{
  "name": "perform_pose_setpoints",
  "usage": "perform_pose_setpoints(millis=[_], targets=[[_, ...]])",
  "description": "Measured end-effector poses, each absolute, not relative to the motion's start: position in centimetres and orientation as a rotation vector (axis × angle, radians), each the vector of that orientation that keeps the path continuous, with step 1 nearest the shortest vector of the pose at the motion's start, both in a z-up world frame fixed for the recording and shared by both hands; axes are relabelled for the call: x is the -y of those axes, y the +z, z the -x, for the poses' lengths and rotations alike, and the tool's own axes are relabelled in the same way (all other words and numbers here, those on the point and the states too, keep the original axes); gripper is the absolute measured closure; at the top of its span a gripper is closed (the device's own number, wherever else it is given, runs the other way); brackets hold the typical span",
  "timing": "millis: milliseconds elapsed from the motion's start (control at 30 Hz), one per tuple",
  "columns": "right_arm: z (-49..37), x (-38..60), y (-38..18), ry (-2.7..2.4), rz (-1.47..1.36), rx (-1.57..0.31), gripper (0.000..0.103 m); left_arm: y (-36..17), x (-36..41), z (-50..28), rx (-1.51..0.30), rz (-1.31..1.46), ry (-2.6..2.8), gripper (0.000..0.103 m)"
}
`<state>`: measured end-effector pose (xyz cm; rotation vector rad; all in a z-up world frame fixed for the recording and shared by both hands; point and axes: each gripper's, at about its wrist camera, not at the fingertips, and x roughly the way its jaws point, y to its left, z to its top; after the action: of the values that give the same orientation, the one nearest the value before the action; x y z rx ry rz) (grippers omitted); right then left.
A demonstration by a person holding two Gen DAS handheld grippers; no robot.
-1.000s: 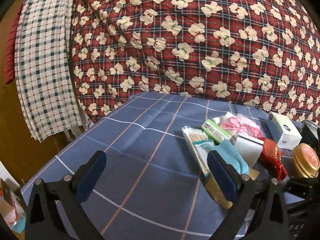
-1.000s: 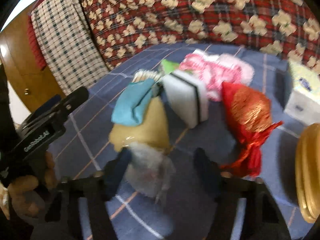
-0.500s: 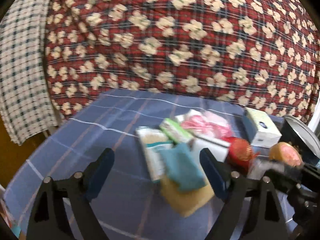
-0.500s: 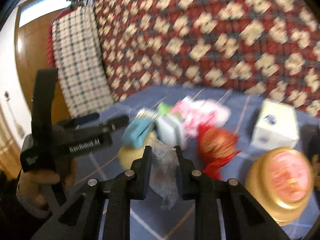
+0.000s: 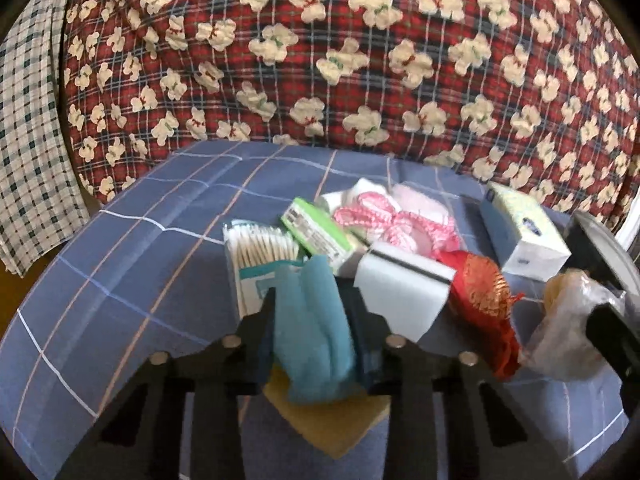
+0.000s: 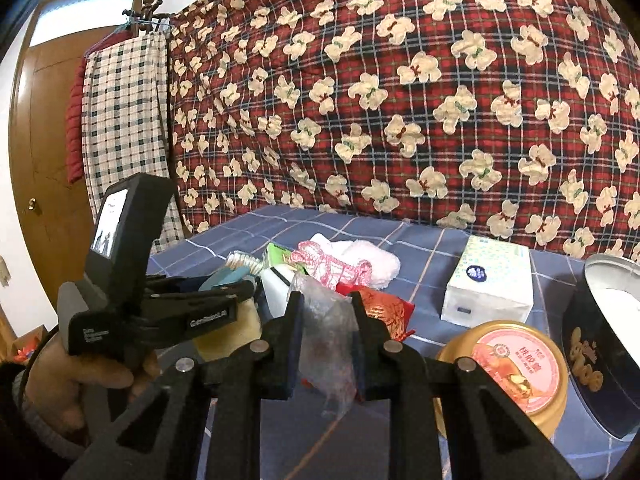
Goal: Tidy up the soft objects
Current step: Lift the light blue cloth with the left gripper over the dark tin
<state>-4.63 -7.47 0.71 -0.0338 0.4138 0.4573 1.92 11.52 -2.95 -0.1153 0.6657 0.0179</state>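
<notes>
My left gripper (image 5: 314,304) has the teal cloth (image 5: 312,332) between its jaws; they are closing and the pads press on it. The cloth rests on a yellow sponge (image 5: 332,420) on the blue checked sheet (image 5: 140,272). My right gripper (image 6: 326,304) is shut on a crumpled clear plastic bag (image 6: 328,340) and holds it above the sheet. In the left wrist view that bag (image 5: 568,320) hangs at the right. Behind lie a white block sponge (image 5: 404,292), a red and gold pouch (image 5: 480,292) and a pink-white cloth (image 5: 396,216).
A pack of cotton swabs (image 5: 256,256), a green packet (image 5: 316,232) and a tissue box (image 6: 492,284) lie on the sheet. A gold-lidded jar (image 6: 516,364) and a dark round tin (image 6: 600,344) stand at right. A red flowered quilt (image 6: 400,100) rises behind. A hand (image 6: 80,380) holds the left gripper.
My left gripper moved onto the pile and closed on the teal cloth. My right gripper closed on the plastic bag and rose with it, tilting up.
</notes>
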Motion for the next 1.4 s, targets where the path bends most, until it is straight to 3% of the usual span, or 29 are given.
perform_pose_setpoints(millis=[67,467,1400], targets=[[4.9,7.6,0.9,0.449,0.025,-0.388,0.079,-2.4,-11.9,-1.2,-0.620,0.139,0.004,0.084],[6.2,11.6,2.9,0.364,-0.052,-0.253,0.079,1.6,-10.6,2.3,-0.416,0.140,-0.042,0.084],[7.3,29.2,4.3,-0.097,-0.118,-0.119,0.079,4.7,8.5,0.9,-0.353,0.025,-0.366,0.084]])
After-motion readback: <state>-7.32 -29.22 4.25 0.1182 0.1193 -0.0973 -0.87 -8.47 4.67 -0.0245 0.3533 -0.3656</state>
